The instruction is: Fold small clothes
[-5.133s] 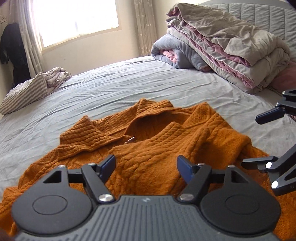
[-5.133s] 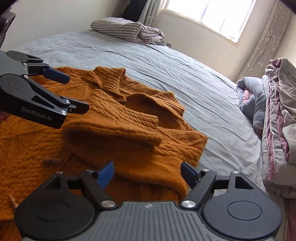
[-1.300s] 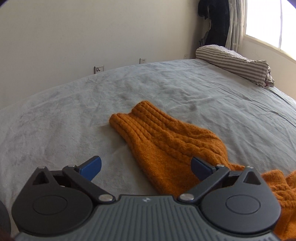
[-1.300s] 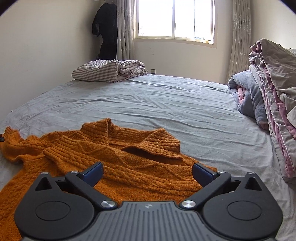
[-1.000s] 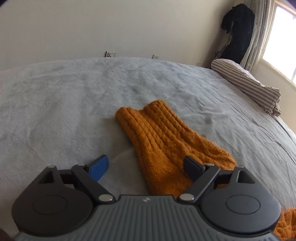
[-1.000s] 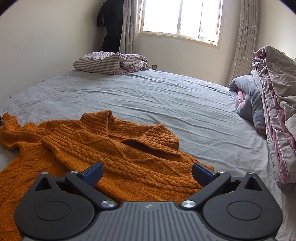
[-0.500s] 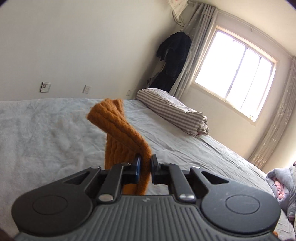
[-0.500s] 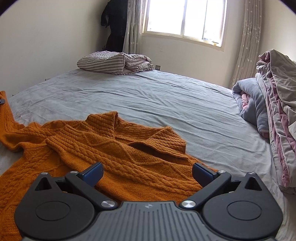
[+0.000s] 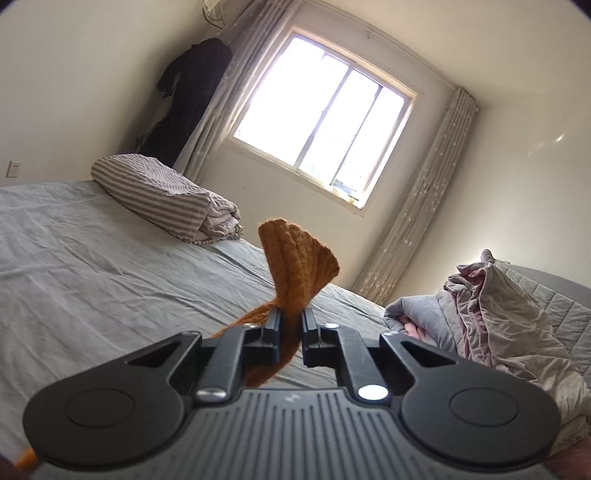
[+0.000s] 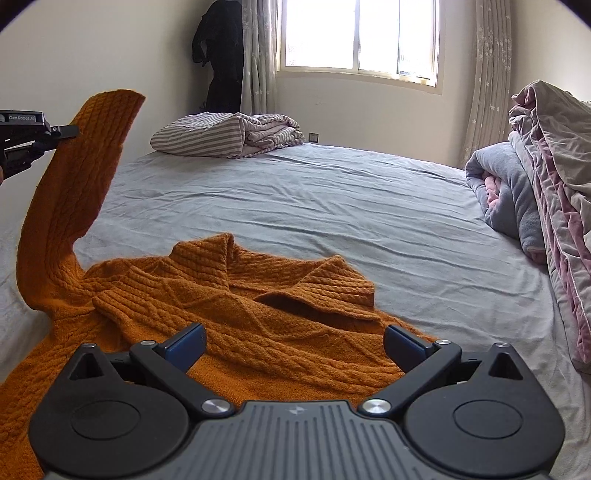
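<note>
Orange knit sleeve lifted off the grey bed, sweater body flat.

From your left wrist view, your left gripper (image 9: 290, 332) has its jaws clamped together on the sleeve (image 9: 295, 269), whose ribbed cuff stands upward past the fingertips. From your right wrist view, the sleeve's long axis climbs steeply from the shoulder to the upper left, while the sweater (image 10: 236, 314) lies on the bed (image 10: 332, 206), collar toward the window (image 10: 358, 35); your right gripper (image 10: 293, 343) hovers over it, jaws wide apart.

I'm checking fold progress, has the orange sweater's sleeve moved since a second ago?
Yes. The sleeve has risen off the bed where it lay flat, pinched near its cuff in the left gripper.
</note>
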A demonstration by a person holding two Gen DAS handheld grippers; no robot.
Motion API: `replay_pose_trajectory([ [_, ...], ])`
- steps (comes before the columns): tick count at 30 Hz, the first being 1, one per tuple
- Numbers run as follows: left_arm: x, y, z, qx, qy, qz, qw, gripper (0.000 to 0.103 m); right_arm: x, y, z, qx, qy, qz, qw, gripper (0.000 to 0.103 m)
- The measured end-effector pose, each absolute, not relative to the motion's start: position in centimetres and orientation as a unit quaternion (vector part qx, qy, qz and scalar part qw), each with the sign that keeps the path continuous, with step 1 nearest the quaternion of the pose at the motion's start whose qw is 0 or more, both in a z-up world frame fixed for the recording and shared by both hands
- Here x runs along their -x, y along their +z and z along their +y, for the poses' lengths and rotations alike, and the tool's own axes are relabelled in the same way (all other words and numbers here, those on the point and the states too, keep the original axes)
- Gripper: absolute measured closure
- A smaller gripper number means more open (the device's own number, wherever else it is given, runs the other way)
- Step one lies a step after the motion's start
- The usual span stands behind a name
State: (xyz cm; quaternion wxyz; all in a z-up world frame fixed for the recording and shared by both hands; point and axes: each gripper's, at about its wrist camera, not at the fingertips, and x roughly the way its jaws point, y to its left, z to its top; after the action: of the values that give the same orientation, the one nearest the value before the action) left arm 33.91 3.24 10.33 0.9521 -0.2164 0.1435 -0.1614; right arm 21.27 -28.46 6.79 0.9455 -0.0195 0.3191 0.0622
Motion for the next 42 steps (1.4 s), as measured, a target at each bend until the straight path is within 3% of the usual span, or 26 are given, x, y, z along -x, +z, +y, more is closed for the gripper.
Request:
replay_pose_trajectory([
  [7, -33.8, 5.8, -6.8, 0.19, -0.251, 0.218, 0.924, 0.095, -22.3, 5.6, -31.4, -0.019, 0.051, 0.338, 0.94, 0.001],
  [17, -31.2, -2.8, -12.1, 0.119, -0.328, 0.346, 0.871, 0.093, -22.1, 2.5, -36.4, -0.127, 0.023, 0.36, 0.924, 0.001],
  [19, -31.0, -4.0, -13.2, 0.069, -0.355, 0.391, 0.846, 0.087, -22.3, 1.8, -37.1, -0.162, 0.028, 0.365, 0.916, 0.003],
  [22, -29.5, -3.4, -12.3, 0.024, -0.382, 0.384, 0.84, 0.068, -22.6, 0.8, -37.9, -0.222, 0.041, 0.37, 0.901, 0.004],
  [24, -28.4, -2.0, -11.1, -0.002, -0.389, 0.368, 0.845, 0.032, -22.9, 0.3, -38.0, -0.247, 0.049, 0.373, 0.893, 0.007],
  [26, -27.1, -0.7, -9.7, -0.028, -0.391, 0.342, 0.854, 0.017, -23.2, -0.1, -38.1, -0.265, 0.055, 0.377, 0.886, 0.012],
  [33, -27.4, 2.3, -2.3, -0.077, -0.315, 0.304, 0.896, 0.014, -25.2, -1.8, -37.1, -0.279, 0.049, 0.391, 0.876, 0.026],
  [36, -29.6, 2.0, 1.8, -0.061, -0.233, 0.311, 0.919, 0.014, -26.0, -2.1, -36.3, -0.261, 0.04, 0.392, 0.882, 0.048],
  [37, -30.2, 1.8, 3.0, -0.054, -0.21, 0.311, 0.925, 0.014, -26.1, -2.1, -35.9, -0.25, 0.039, 0.394, 0.884, 0.07],
  [38, -30.8, 1.6, 4.4, -0.045, -0.184, 0.311, 0.931, 0.014, -26.1, -1.9, -35.4, -0.232, 0.031, 0.393, 0.889, 0.081],
  [42, -32.6, 0.5, 9.2, 0.003, -0.113, 0.311, 0.944, 0.015, -25.0, 0.4, -34.4, -0.17, 0.042, 0.357, 0.918, 0.094],
])
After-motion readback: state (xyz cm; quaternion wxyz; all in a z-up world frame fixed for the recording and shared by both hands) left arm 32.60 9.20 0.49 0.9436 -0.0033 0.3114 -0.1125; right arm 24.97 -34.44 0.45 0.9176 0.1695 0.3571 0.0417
